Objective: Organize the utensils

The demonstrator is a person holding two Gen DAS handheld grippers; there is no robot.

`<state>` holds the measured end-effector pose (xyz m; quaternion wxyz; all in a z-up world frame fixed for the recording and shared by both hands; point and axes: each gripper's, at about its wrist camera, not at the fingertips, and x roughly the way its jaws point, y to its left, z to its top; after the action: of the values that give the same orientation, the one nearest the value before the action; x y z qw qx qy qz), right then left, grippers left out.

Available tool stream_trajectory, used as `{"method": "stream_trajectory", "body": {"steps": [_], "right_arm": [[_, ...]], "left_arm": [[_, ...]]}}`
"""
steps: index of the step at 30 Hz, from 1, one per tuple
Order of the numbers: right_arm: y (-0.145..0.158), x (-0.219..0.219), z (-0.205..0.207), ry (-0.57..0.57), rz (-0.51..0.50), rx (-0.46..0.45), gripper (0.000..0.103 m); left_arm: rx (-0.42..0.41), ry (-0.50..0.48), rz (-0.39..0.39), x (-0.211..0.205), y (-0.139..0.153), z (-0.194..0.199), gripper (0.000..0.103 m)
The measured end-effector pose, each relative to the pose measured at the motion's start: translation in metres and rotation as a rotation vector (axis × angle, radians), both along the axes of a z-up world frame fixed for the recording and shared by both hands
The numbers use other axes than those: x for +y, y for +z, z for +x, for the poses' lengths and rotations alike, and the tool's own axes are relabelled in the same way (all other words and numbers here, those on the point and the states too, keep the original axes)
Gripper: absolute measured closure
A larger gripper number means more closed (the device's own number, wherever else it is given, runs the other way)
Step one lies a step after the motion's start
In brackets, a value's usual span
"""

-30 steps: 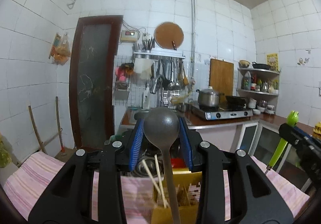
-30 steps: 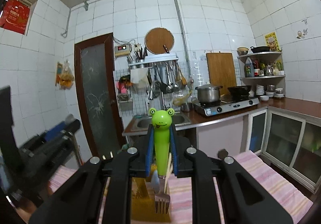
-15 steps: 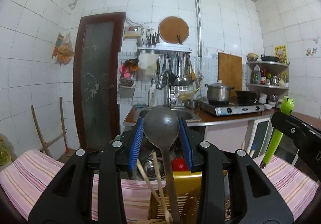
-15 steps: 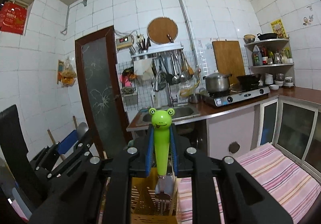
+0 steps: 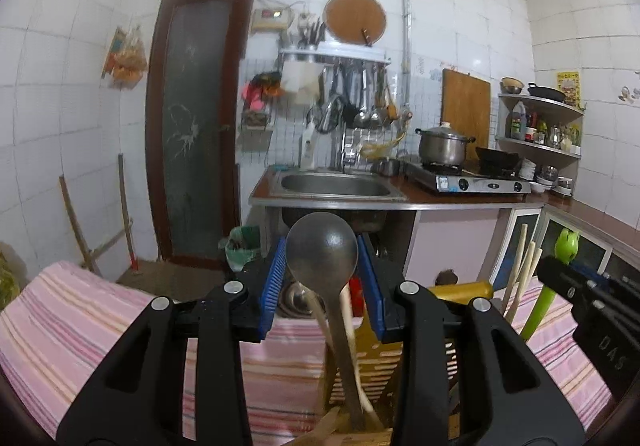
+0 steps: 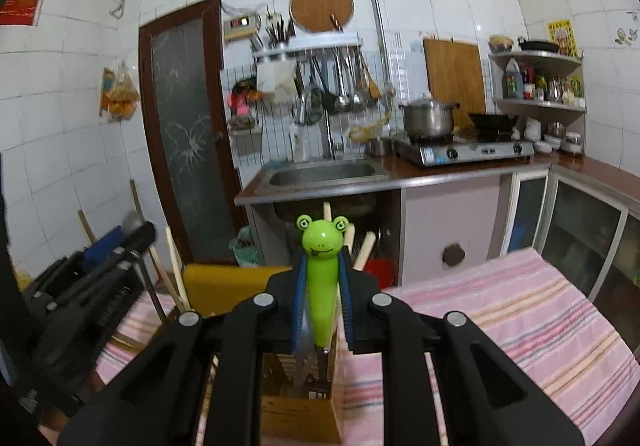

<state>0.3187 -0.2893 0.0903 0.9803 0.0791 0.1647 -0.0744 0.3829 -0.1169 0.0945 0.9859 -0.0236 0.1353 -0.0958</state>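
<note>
My left gripper (image 5: 322,280) is shut on a grey metal spoon (image 5: 322,250), bowl up between the blue pads. Its handle runs down into a yellow slotted utensil holder (image 5: 378,350), beside wooden chopsticks (image 5: 520,270). My right gripper (image 6: 322,300) is shut on a fork with a green frog handle (image 6: 322,266). The fork's tines (image 6: 318,386) hang head-down inside the holder (image 6: 224,286). In the left wrist view the frog fork (image 5: 562,250) and right gripper (image 5: 592,310) show at the right edge. In the right wrist view the left gripper (image 6: 100,266) shows at the left.
The holder stands on a table with a pink striped cloth (image 6: 500,318). Behind it are a counter with a steel sink (image 5: 332,186), a gas stove with a pot (image 5: 442,144), a dark door (image 5: 192,118) at the left and glass-fronted cabinets (image 6: 580,222) at the right.
Both grippers have come down and closer to the holder. The spoon handle and the fork tines now reach deeper into it. Both grips are unchanged.
</note>
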Motion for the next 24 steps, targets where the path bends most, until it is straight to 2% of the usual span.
{"method": "stream_trajectory", "body": {"steps": [1,3,4,5,6,7,9,11,14,17,19,24], "right_arm": [[-0.001,-0.001,0.001,-0.005,-0.001,0.017,0.084],[0.000,-0.003,-0.001,-0.025,-0.013,0.039,0.068],[0.002,-0.005,-0.003,-0.035,-0.024,0.054,0.048],[0.005,-0.006,-0.006,-0.039,-0.028,0.059,0.041],[0.008,-0.007,-0.010,-0.041,-0.035,0.062,0.041],[0.012,-0.008,-0.017,-0.050,-0.052,0.069,0.041],[0.019,-0.009,-0.032,-0.069,-0.074,0.071,0.036],[0.024,-0.012,-0.057,-0.088,-0.067,0.054,0.023],[0.023,-0.011,-0.096,-0.090,-0.047,0.042,0.014],[0.016,0.002,-0.134,-0.077,-0.059,0.033,0.008],[0.006,0.015,-0.161,-0.066,-0.082,0.025,0.004],[-0.021,0.045,-0.212,-0.035,-0.127,0.047,0.004]], "left_arm": [[0.017,-0.001,-0.011,0.004,0.002,0.000,0.067],[0.040,-0.003,-0.027,0.011,0.007,-0.003,0.059],[0.048,-0.002,-0.040,0.018,0.013,-0.008,0.055],[0.047,-0.002,-0.050,0.022,0.017,-0.014,0.046],[0.043,0.000,-0.060,0.027,0.022,-0.020,0.037],[0.034,0.005,-0.068,0.032,0.028,-0.028,0.033],[0.006,0.011,-0.075,0.044,0.042,-0.051,0.019],[-0.006,-0.007,-0.079,0.055,0.052,-0.072,0.007],[-0.042,-0.024,-0.070,0.072,0.061,-0.116,0.005],[-0.028,-0.039,-0.049,0.084,0.056,-0.150,0.005],[-0.009,-0.051,-0.047,0.094,0.042,-0.178,0.005],[0.085,-0.055,-0.023,0.108,-0.004,-0.228,0.005]]}}
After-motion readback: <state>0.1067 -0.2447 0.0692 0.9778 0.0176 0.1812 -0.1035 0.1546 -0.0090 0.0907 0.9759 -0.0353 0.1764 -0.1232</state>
